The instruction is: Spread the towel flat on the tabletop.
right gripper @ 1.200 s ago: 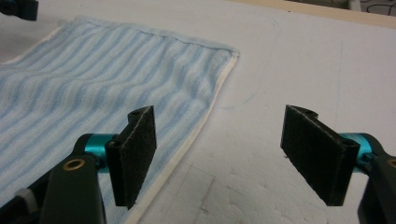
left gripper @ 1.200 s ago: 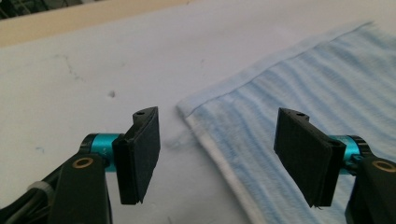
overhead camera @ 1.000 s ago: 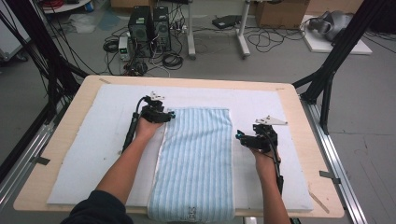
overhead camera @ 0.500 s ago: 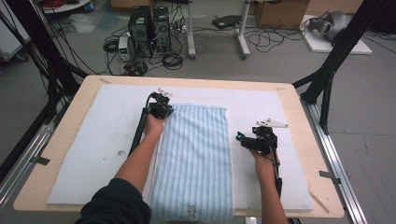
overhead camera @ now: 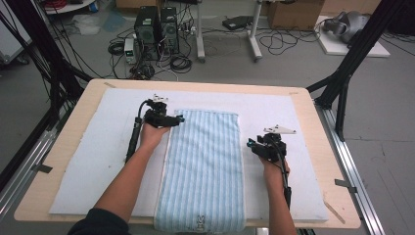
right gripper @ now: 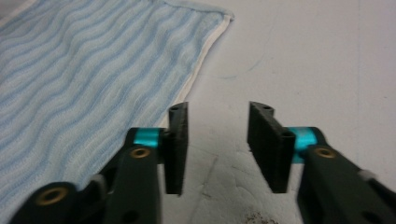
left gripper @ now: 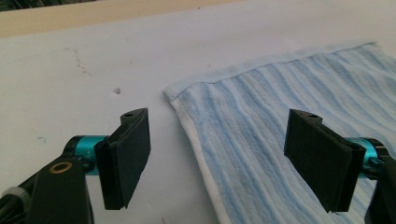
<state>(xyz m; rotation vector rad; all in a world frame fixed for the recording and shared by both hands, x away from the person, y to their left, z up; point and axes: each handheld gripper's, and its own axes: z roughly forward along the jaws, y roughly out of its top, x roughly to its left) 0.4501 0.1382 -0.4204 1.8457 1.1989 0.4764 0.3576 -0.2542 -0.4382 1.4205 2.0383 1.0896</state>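
Note:
A light blue striped towel (overhead camera: 205, 161) lies flat as a long strip on the white mat (overhead camera: 98, 147), and its near end hangs over the table's front edge. My left gripper (overhead camera: 178, 118) is at the towel's far left corner. In the left gripper view the towel (left gripper: 280, 88) lies under the gripper (left gripper: 219, 140), whose jaws have just been opening. They stand wide astride the towel's left edge and press on nothing. My right gripper (overhead camera: 250, 144) hovers beside the towel's right edge. In the right gripper view the gripper (right gripper: 218, 121) has just been closing to a narrower gap. Only bare mat lies beneath it, with the towel (right gripper: 84, 70) to its left.
The wooden table (overhead camera: 303, 98) frames the mat on all sides. Black frame poles (overhead camera: 352, 58) rise at both far corners. Computer towers (overhead camera: 156, 24) and cables sit on the floor beyond the far edge.
The left hand reached out to the towel's far left corner, then drew back slightly with its jaws spread. The towel's far edge now lies straighter. The right hand stayed in place and its jaws narrowed.

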